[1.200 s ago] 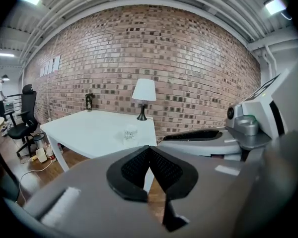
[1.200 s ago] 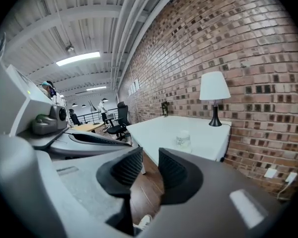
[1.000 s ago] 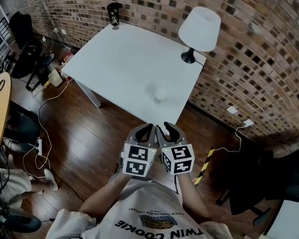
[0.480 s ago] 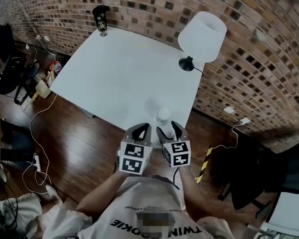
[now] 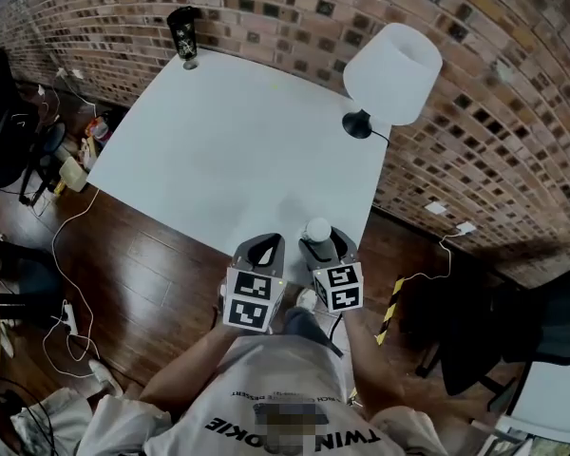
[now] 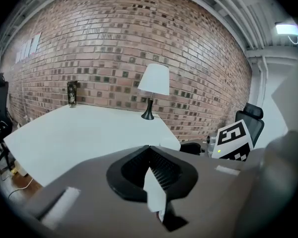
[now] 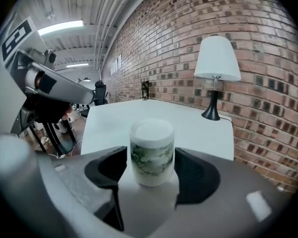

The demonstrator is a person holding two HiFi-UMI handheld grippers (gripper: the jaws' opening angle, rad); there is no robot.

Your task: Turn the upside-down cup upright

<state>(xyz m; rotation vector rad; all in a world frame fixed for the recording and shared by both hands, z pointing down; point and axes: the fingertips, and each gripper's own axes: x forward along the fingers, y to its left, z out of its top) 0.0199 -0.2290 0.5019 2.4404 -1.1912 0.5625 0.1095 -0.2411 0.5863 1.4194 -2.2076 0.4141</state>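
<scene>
Right hand-held gripper (image 7: 149,155) has its jaws spread wide apart; they have just been opening, and the cup (image 7: 152,145) stands between them. We see a slim gap on the left side of the cup. On its right side the pad sits so close that we cannot tell whether it touches.

We see a white cup with a green leafy pattern around its wall. It stands upside down, its flat closed base facing up. It rests on the white tabletop (image 5: 228,141), close to the near edge and toward the right-hand corner. In the head view it shows as a small pale round shape just ahead of the right hand-held gripper.

Left hand-held gripper (image 6: 150,150) is just beside the right one, at the near edge of the tabletop. Its jaws are together, with the tips meeting. Each hand-held gripper carries a cube with black and white square markers.

Further back on the right side of the tabletop stands a lamp (image 5: 391,69) with a white shade and a black base. At the far left corner stands a dark tumbler (image 5: 182,31), well apart from the cup.

A brick wall (image 5: 513,84) runs behind and to the right of the tabletop. Below is a dark wooden floor (image 5: 142,274) with loose cables. A black office chair (image 5: 513,335) stands to the right, by the wall.
</scene>
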